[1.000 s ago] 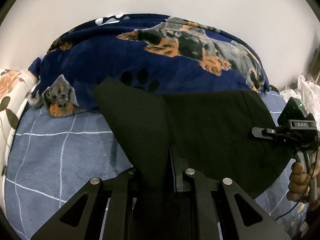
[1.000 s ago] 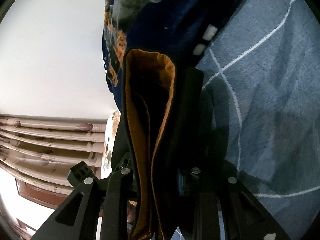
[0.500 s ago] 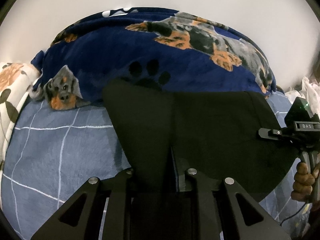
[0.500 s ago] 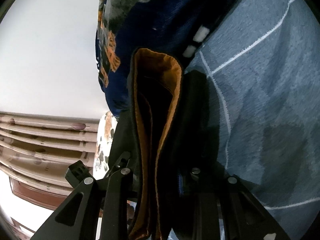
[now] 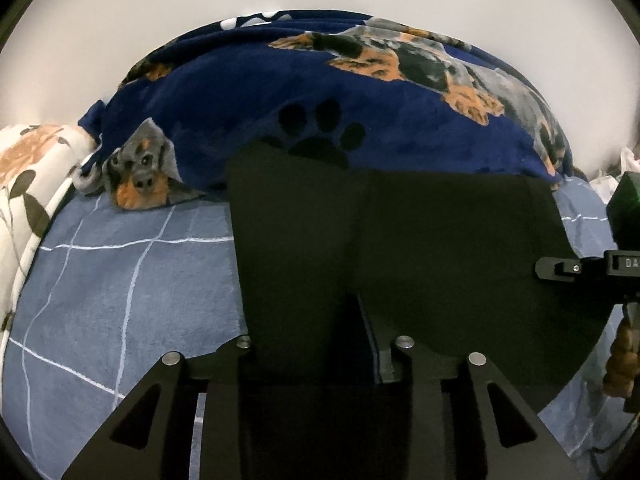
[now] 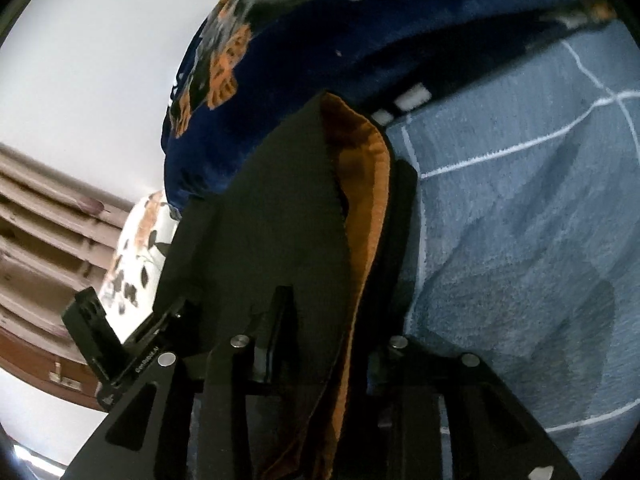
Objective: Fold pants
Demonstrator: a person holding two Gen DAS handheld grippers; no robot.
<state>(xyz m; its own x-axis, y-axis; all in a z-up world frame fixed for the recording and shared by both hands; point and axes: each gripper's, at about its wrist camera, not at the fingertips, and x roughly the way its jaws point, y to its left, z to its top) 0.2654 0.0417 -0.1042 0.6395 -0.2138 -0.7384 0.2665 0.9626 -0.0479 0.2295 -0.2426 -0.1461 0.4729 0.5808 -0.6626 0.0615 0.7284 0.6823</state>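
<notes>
Pants: the black cloth pants with an orange inside (image 5: 400, 248) hang in the air, held by both tools above the blue bed sheet with white lines (image 5: 120, 280).
Left tool: the left gripper (image 5: 320, 340) has its two black fingers pressed onto the cloth. The cloth fills the gap between them and stands up in front of the camera.
Right tool: the right gripper (image 6: 328, 344) also pinches a thick bunch of the same pants (image 6: 280, 220). You can see black layers and the orange inside squeezed between its fingers.
Which way it runs: the held edge goes across from the left tool to the right tool (image 5: 576, 268), side to side. The rest of the dark cloth spreads out away from the left camera, toward the dark blue blanket with dog pictures (image 5: 320, 92).
Who is nearer: both tools are on the pants, one at each end of the edge. Neither has to reach.
What is under: the blue sheet (image 6: 520, 220) is close below and to the right of the right tool.
Next, I think: the pants need to come down flat on the sheet, with both ends kept level so the fold stays straight.
Watch out: the far edge sits near the dog blanket and could land on it.
Side things: a white pillow with brown flowers (image 5: 28, 184) lies off to the left.
</notes>
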